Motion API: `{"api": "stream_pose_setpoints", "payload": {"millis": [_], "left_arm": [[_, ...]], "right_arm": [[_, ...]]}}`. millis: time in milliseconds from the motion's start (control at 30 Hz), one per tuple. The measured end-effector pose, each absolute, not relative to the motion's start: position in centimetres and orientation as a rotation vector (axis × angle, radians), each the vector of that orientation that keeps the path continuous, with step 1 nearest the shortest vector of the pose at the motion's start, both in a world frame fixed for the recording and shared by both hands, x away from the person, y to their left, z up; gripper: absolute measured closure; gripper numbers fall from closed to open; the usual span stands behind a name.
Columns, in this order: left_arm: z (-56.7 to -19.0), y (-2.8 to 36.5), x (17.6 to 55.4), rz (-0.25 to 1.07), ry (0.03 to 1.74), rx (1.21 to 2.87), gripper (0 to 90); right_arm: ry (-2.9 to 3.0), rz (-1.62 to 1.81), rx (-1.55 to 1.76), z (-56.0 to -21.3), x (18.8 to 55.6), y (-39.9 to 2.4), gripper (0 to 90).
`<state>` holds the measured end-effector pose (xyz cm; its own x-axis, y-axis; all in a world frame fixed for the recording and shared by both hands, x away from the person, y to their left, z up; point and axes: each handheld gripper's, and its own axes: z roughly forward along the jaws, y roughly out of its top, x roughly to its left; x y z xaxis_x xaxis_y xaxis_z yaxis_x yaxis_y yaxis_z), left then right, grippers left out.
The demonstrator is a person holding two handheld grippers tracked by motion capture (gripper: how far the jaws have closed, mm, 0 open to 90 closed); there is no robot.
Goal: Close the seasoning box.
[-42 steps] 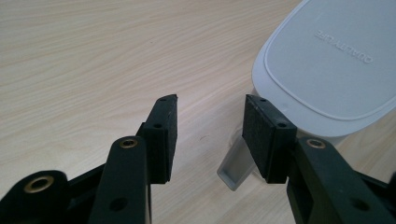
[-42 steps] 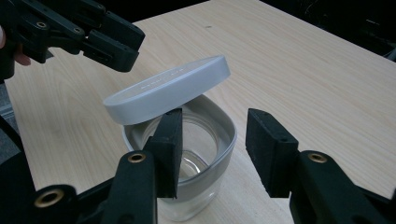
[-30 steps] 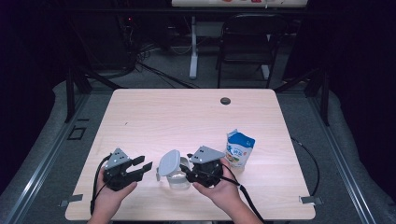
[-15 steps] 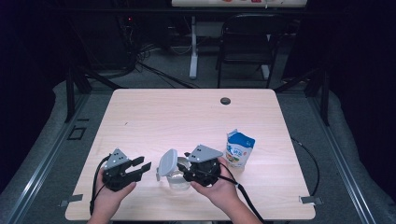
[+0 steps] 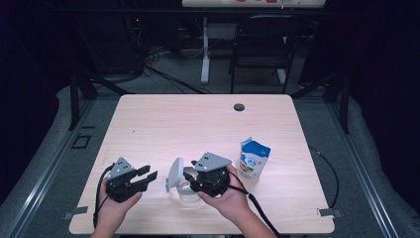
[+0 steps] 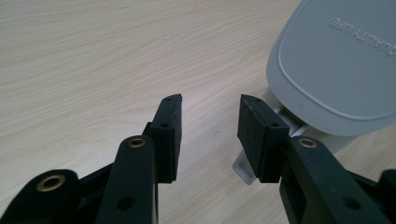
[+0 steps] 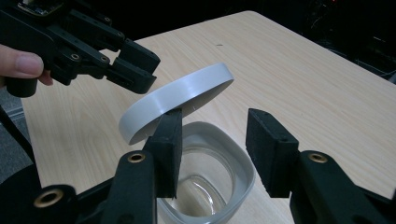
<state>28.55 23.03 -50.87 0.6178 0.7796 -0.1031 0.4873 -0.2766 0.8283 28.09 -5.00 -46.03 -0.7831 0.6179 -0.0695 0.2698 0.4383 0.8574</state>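
Lower centre of the tabletop (image 5: 198, 124): container (image 7: 205, 186) with lid (image 7: 175, 100) flipped up for access, right hand-held gripper (image 7: 212, 144) released above it, left hand-held gripper (image 6: 208, 126) released alongside.

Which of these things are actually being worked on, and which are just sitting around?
In use, it seems:
- clear container with grey rim
- its grey hinged lid, flipped open
- right hand-held gripper, jaws apart over the container
- left hand-held gripper, open beside the lid

Just lying about:
- blue and white pouch
- table
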Motion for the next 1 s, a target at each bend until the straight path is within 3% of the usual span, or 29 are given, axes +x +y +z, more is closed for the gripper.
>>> {"api": "stream_pose_setpoints", "payload": {"millis": [1000], "left_arm": [[-51.2, 23.3, 28.7, 0.407, 1.024, 1.937, 59.6]], "right_arm": [[2.339, 1.282, 0.692, -45.1, 28.1, -3.1, 55.3]]}}
